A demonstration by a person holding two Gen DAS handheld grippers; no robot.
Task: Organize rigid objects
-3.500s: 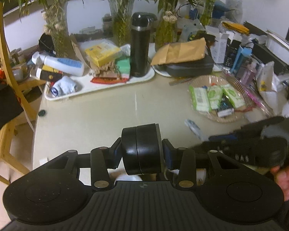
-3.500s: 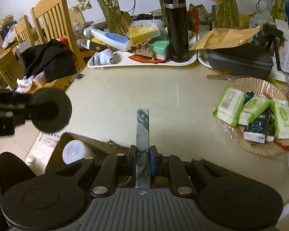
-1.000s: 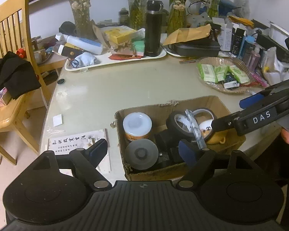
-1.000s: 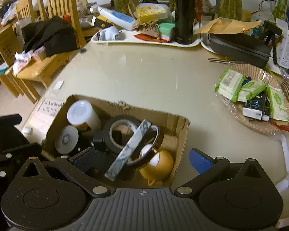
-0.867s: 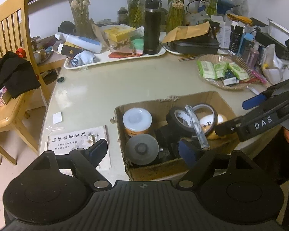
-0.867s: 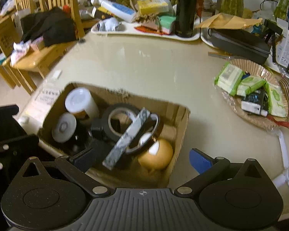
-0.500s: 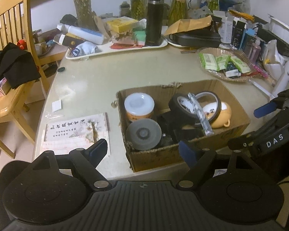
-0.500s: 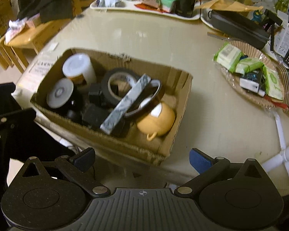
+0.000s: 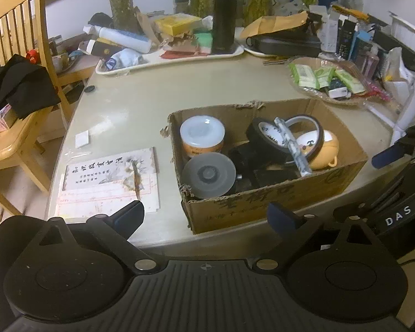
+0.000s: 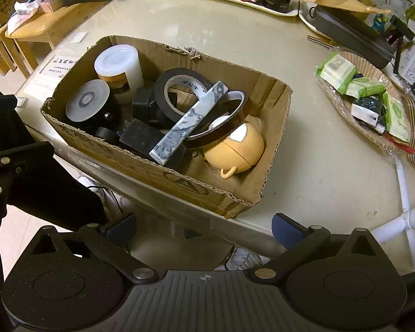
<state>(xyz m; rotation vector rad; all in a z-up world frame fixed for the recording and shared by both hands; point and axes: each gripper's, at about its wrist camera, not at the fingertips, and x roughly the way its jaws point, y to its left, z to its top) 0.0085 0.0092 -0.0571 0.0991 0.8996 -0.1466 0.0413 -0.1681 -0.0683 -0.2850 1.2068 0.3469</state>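
cardboard box (image 9: 276, 199) — left wrist view: set on the near edge of the desk (image 9: 141, 110), ahead of and just beyond the left gripper (image 9: 204, 218), slightly to its right; long axis across the view. contents: white-lidded jar (image 9: 202, 135), grey disc (image 9: 209, 174), black tape roll (image 9: 265, 141), marbled bar (image 9: 292, 146) leaning across the rolls, yellow round toy (image 9: 325, 149). left gripper jaws have just been opening; now wide apart, nothing between them. right gripper seen at the right edge.

right wrist view: cardboard box (image 10: 179, 177) lies ahead and left of the right gripper (image 10: 203, 227), long axis running diagonally from near left to far right. marbled bar (image 10: 188, 121) slants near end low. right gripper spread open, empty. neither gripper judged clearly nearer.
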